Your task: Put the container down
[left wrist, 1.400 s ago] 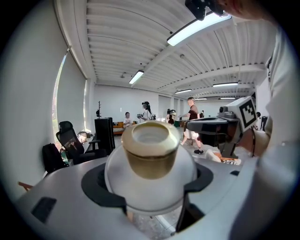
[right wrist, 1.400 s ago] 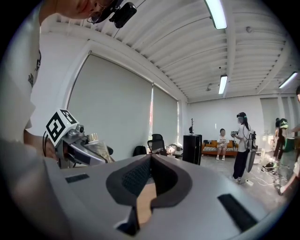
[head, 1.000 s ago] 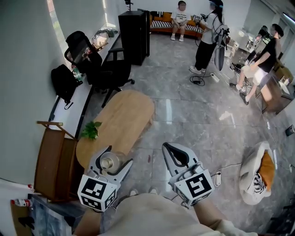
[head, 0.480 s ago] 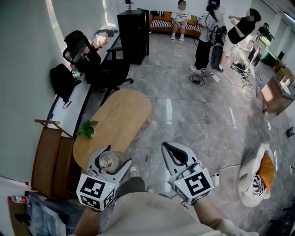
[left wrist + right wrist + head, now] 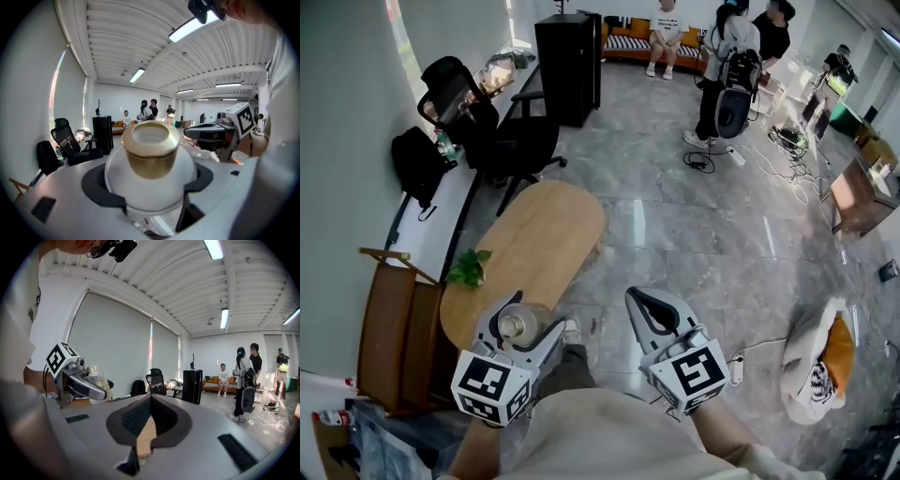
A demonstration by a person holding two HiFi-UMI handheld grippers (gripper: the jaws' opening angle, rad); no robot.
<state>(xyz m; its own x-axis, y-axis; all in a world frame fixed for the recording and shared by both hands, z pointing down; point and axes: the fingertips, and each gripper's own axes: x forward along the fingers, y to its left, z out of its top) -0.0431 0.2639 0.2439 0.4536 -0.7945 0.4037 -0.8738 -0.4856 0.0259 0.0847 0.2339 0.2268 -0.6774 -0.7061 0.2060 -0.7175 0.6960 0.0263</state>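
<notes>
A clear rounded container (image 5: 517,325) with a gold lid sits between the jaws of my left gripper (image 5: 531,322), which is shut on it. The gripper holds it above the near end of an oval wooden table (image 5: 546,230). In the left gripper view the container (image 5: 150,157) fills the middle, lid toward the camera, clamped at its sides by the left gripper (image 5: 150,190). My right gripper (image 5: 641,302) hovers over the floor to the right, shut and empty. The right gripper view shows the right gripper (image 5: 149,400) with its jaws meeting, and the left gripper (image 5: 80,385) with the container (image 5: 97,381) to its left.
A small green plant (image 5: 468,269) stands on the table's left edge. A wooden rack (image 5: 386,328) is at the left, with a black office chair (image 5: 514,142) and a desk behind the table. A cushion bag (image 5: 818,356) lies at the right. People stand at the far end.
The head view has shifted slightly, so the table sits a little further left. Both grippers keep their places, the left still shut on the container. The people at the far end have moved.
</notes>
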